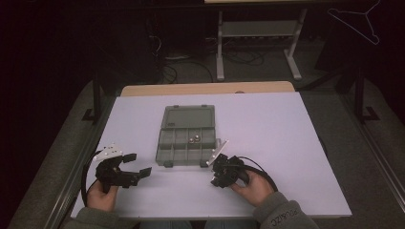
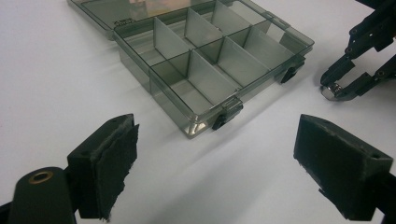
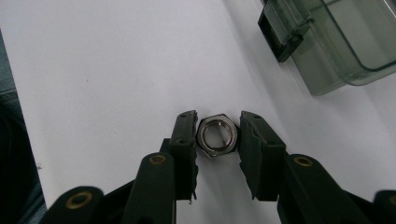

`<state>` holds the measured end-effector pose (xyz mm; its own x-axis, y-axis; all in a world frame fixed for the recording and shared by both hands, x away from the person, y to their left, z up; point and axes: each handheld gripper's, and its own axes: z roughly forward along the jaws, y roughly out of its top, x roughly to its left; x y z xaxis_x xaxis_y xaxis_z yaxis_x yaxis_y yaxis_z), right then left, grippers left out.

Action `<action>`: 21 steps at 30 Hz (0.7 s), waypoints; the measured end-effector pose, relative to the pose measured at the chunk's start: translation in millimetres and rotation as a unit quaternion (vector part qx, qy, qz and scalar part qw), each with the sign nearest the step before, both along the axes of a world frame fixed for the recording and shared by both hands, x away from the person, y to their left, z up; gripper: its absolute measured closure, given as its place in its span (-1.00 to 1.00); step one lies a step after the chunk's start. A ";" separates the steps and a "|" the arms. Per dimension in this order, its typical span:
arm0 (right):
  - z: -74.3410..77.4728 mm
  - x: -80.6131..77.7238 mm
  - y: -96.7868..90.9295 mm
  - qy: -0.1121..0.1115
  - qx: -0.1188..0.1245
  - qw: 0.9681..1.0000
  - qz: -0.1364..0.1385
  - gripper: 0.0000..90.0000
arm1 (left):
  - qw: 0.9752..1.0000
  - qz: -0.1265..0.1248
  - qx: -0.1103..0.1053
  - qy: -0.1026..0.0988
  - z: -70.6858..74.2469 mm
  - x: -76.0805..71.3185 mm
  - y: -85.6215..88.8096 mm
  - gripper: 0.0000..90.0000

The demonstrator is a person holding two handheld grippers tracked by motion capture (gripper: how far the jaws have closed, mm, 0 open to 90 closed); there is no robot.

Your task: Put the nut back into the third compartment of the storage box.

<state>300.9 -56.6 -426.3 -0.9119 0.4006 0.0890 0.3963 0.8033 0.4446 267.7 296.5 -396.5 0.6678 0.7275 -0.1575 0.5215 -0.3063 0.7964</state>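
Resting on the white table at the left of the high view, the left gripper lies idle in the person's hand with its jaws spread wide and nothing between them; its own view looks past both black pads toward the open, smoke-grey organiser box, whose near compartments appear unfilled. At centre, the box sits with its lid folded back flat, and 2 small metal pieces already lie in 1 of its middle compartments. To the right, just off the box's near right corner, the right gripper is down at the tabletop with its jaws drawn narrow against a steel hex nut, a pad touching each side, the nut seemingly still on the table surface. Judging from this, the sorting job looks well short of finished: 2 pieces are stowed, a 3rd is gripped but not yet lifted, and it must still be carried over the box wall and dropped into a compartment.
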 end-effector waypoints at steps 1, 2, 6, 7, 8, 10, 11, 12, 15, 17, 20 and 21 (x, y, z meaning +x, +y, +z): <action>0.1 0.2 -0.1 0.000 0.000 1.000 0.001 0.50 | 1.000 0.000 0.000 0.000 -0.1 0.1 -0.1 -0.72; 0.5 0.6 -0.7 0.001 -0.001 1.000 0.001 0.53 | 1.000 0.001 -0.001 0.002 -0.2 -0.1 -0.3 -0.72; 1.6 1.6 -1.7 0.009 0.001 1.000 0.000 0.54 | 1.000 0.003 -0.004 0.004 -0.5 0.0 -0.8 -0.72; 1.6 1.6 -1.7 0.009 0.001 1.000 0.000 0.54 | 1.000 0.003 -0.004 0.004 -0.5 0.0 -0.8 -0.72; 1.6 1.9 -1.8 0.011 0.001 1.000 0.001 0.54 | 1.000 0.003 -0.005 0.003 -0.6 0.0 -1.0 -0.72; 2.5 2.4 -1.9 0.013 0.001 1.000 0.003 0.54 | 1.000 0.007 -0.010 0.004 -1.0 -0.1 -1.9 -0.72; 2.6 2.7 -2.1 0.015 0.002 1.000 0.003 0.54 | 1.000 0.007 -0.010 0.004 -1.0 -0.1 -1.9 -0.72; 2.6 2.7 -2.1 0.015 0.002 1.000 0.003 0.54 | 1.000 0.006 -0.009 0.004 -0.9 0.0 -1.7 -0.72; 6.4 4.5 -3.8 0.018 0.010 1.000 0.003 0.54 | 1.000 0.005 -0.009 0.004 -0.8 0.3 -1.4 -0.72; 8.5 5.7 -4.5 0.016 0.014 1.000 0.005 0.54 | 1.000 0.006 -0.010 0.004 -0.8 0.5 -1.7 -0.72; 19.9 11.6 -6.7 0.013 0.026 1.000 -0.002 0.54 | 1.000 0.004 -0.006 0.003 -0.9 1.4 -2.1 -0.72; 19.9 11.6 -6.7 0.013 0.026 1.000 -0.002 0.54 | 1.000 0.004 -0.006 0.003 -0.9 1.4 -2.1 -0.72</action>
